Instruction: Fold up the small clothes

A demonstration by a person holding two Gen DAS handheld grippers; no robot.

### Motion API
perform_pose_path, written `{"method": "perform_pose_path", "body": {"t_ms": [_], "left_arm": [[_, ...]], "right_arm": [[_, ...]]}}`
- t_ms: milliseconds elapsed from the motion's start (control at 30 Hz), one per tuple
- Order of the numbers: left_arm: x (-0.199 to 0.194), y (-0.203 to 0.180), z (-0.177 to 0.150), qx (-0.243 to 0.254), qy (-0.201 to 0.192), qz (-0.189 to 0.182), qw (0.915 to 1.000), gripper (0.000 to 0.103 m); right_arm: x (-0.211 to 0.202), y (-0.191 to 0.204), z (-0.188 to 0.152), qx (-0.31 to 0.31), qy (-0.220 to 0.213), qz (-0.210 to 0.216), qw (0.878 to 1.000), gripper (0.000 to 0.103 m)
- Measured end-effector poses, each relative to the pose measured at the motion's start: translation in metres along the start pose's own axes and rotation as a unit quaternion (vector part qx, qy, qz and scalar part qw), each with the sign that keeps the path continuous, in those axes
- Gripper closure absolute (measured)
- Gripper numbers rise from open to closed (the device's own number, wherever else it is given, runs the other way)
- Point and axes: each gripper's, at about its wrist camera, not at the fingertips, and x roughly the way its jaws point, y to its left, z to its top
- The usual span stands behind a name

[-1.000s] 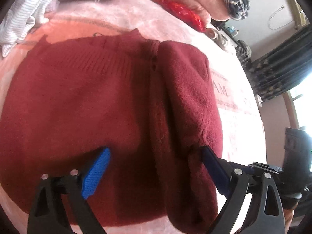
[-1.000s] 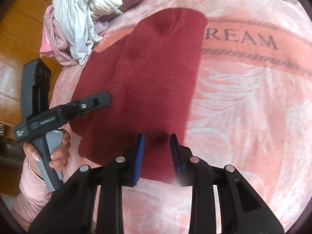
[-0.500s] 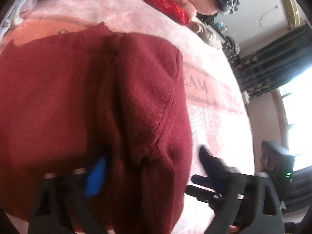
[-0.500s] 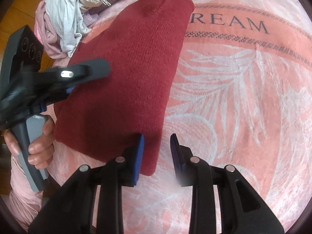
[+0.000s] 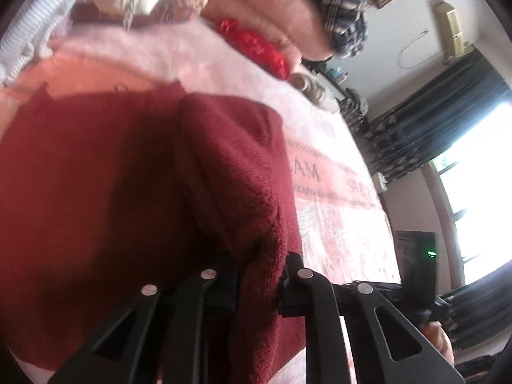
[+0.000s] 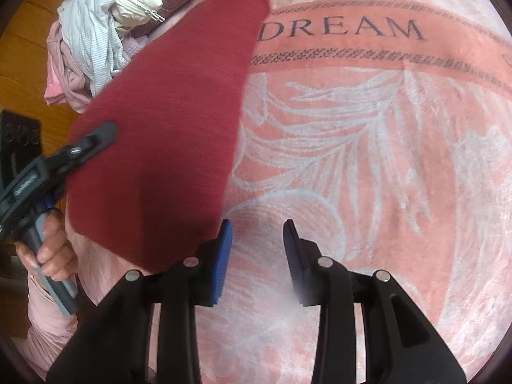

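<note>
both tongs | left tongs pinch sweater | right tongs beside it, parted

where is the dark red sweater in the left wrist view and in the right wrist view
Left wrist view: the dark red sweater fills the left and centre, its folded edge pinched in the left tool.
Right wrist view: it runs from top centre down the left half, ending beside the open right tool.
Shared landmark: the pink blanket with its printed lettering, to the sweater's right in both views.
</note>
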Motion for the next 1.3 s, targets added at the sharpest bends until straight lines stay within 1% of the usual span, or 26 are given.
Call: {"method": "perform_pose_path", "body": {"t_ms": [100, 200, 267, 333, 433, 500, 567, 600, 667, 733, 800, 867, 967, 1000, 1033, 1067, 1100, 1167, 1233, 1267, 1300], "left_arm": [[-0.028, 0.010, 0.006, 0.007, -0.017, -0.006, 0.9998, 0.087], [-0.062, 0.032, 0.011, 0.008, -0.034, -0.008, 0.9994, 0.087], [-0.083, 0.050, 0.014, 0.008, -0.048, 0.001, 0.9988, 0.087], [-0.104, 0.075, 0.015, -0.008, -0.059, -0.001, 0.9982, 0.087], [-0.121, 0.104, 0.012, -0.019, -0.056, -0.007, 0.9982, 0.087], [-0.121, 0.119, 0.008, -0.026, -0.045, -0.002, 0.9986, 0.087], [-0.114, 0.135, 0.001, -0.033, -0.023, -0.003, 0.9992, 0.086], [-0.111, 0.139, -0.001, -0.033, -0.018, 0.003, 0.9993, 0.086], [-0.098, 0.143, -0.004, -0.018, -0.007, 0.019, 0.9996, 0.085], [-0.083, 0.151, -0.008, -0.024, 0.007, 0.032, 0.9992, 0.084], [-0.074, 0.157, -0.012, -0.027, 0.012, 0.036, 0.9989, 0.082], [-0.074, 0.157, -0.012, -0.038, 0.008, 0.037, 0.9986, 0.077], [-0.090, 0.148, -0.015, -0.050, 0.005, 0.057, 0.9971, 0.063], [-0.096, 0.146, -0.018, -0.049, 0.004, 0.067, 0.9966, 0.044], [-0.104, 0.140, -0.023, -0.045, 0.002, 0.080, 0.9958, 0.029], [-0.111, 0.135, -0.030, -0.042, -0.004, 0.080, 0.9959, 0.028], [-0.115, 0.131, -0.035, -0.039, -0.004, 0.081, 0.9960, 0.028], [-0.114, 0.121, -0.051, -0.027, 0.010, 0.088, 0.9957, 0.028], [-0.108, 0.119, -0.060, -0.022, 0.023, 0.107, 0.9937, 0.028], [-0.103, 0.120, -0.064, -0.022, 0.030, 0.112, 0.9930, 0.031], [-0.098, 0.122, -0.066, -0.022, 0.036, 0.115, 0.9924, 0.038]], "right_arm": [[0.008, 0.011, -0.001, -0.011, 0.008, 0.000, 1.000, 0.069], [0.016, 0.024, -0.002, -0.022, 0.015, 0.005, 1.000, 0.069], [0.021, 0.033, -0.002, -0.031, 0.019, 0.003, 0.999, 0.069], [0.026, 0.043, -0.003, -0.040, 0.024, 0.005, 0.999, 0.069], [0.033, 0.057, -0.005, -0.051, 0.030, 0.010, 0.998, 0.069], [0.036, 0.066, -0.005, -0.058, 0.032, 0.015, 0.998, 0.069], [0.038, 0.077, -0.005, -0.065, 0.032, 0.019, 0.997, 0.068], [0.038, 0.081, -0.005, -0.068, 0.031, 0.021, 0.997, 0.068], [0.039, 0.088, -0.004, -0.072, 0.031, 0.023, 0.997, 0.067], [0.039, 0.095, 0.001, -0.074, 0.030, 0.022, 0.997, 0.067], [0.040, 0.095, 0.003, -0.070, 0.030, 0.025, 0.997, 0.067], [0.040, 0.100, 0.004, -0.066, 0.029, 0.026, 0.997, 0.066], [0.028, 0.091, -0.003, -0.059, 0.022, 0.039, 0.997, 0.061], [0.025, 0.090, -0.004, -0.058, 0.021, 0.046, 0.997, 0.061], [0.022, 0.092, -0.006, -0.058, 0.021, 0.054, 0.997, 0.059], [0.022, 0.093, -0.007, -0.059, 0.023, 0.062, 0.996, 0.056], [0.023, 0.093, -0.008, -0.058, 0.029, 0.073, 0.995, 0.055], [0.031, 0.099, -0.008, -0.057, 0.035, 0.077, 0.995, 0.055], [0.044, 0.099, -0.010, -0.056, 0.047, 0.083, 0.994, 0.055], [0.052, 0.099, -0.010, -0.049, 0.052, 0.083, 0.994, 0.055], [0.056, 0.099, -0.010, -0.047, 0.057, 0.085, 0.994, 0.055]]}}
